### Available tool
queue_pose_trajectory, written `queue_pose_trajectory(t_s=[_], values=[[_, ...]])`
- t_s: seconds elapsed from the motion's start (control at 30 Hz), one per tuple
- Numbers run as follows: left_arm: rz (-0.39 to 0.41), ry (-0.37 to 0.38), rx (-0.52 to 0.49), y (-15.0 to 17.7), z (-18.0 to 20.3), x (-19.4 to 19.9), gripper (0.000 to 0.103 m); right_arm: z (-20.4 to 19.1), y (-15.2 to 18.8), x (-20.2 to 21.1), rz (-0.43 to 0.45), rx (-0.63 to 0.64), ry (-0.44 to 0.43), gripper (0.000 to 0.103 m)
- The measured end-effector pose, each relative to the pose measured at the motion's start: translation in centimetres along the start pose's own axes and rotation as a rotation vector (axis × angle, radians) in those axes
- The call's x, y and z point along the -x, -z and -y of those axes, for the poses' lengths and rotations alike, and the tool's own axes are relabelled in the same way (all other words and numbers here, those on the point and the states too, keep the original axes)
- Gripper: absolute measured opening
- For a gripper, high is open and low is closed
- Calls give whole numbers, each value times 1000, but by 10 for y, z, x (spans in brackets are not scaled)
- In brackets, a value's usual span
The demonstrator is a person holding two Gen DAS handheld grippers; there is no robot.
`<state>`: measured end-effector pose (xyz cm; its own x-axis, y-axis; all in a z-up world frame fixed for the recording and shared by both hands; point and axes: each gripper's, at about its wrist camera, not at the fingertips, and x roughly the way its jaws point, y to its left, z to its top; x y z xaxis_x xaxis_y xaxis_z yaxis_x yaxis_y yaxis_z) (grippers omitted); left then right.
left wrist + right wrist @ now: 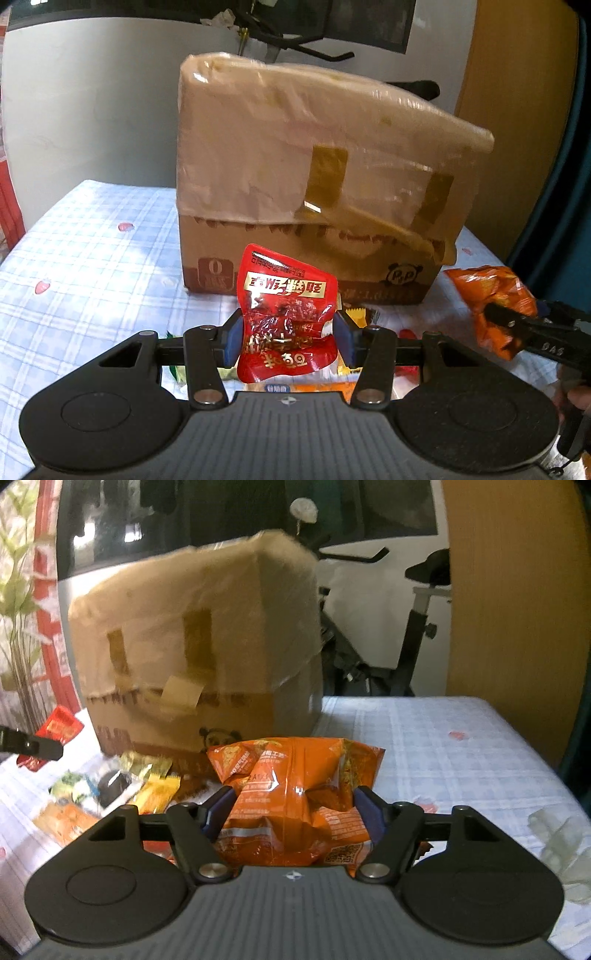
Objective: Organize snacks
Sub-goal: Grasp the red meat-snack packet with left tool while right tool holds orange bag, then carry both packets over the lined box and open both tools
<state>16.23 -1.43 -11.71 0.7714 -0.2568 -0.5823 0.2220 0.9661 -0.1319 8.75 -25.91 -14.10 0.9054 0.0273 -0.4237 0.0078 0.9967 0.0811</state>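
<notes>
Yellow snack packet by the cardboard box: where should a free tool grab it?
Grip the yellow snack packet across its narrow flat body, coming from above and the near side. It lies flat on the checked tablecloth, crowded by other wrappers on its left.

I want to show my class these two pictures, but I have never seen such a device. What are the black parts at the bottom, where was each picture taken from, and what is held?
No robot here: a person holds a two-finger gripper in each hand, with a camera on each looking along its fingers. In the left view, the left gripper pinches a red snack packet. In the right view, the right gripper squeezes an orange snack bag. Behind stands a taped cardboard box on a checked cloth, with loose snacks in front of it.
</notes>
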Motion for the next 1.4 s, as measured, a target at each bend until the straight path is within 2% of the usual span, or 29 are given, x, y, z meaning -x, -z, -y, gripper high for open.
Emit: queue_pose_trajectory(t_s=[0.13,0.23,0.47,0.63,0.73,0.83,1.03,1.23,1.4], values=[[51,-2,5,-15,-3,14,53,9,-19,18,63,-19,25,72],[125,-32,-11,-29,-2,30,53,15,-37,31,125,-16,35,72],[253,-21,-39,-68,1,58,53,19,-85,50,270,-6,44,72],[318,-16,-84,-106,7,63,54,16,-131,48,347,-2,-8,72],[332,19,-65,-136,4,56,54,8,-164,34,377,19,-54,72],[338,28,-63,-159,4,43,54,-7,-198,4,368,50,-106,72],[305,21,-87,-197,4,10,54,-48,-245,-59,262,72,-151,72],[257,-17,-103,-200,-3,-9,56,-70,-252,-95,161,97,-162,72],[208,-23,-75,-202,-11,-22,68,-77,-250,-110,87,113,-115,77]])
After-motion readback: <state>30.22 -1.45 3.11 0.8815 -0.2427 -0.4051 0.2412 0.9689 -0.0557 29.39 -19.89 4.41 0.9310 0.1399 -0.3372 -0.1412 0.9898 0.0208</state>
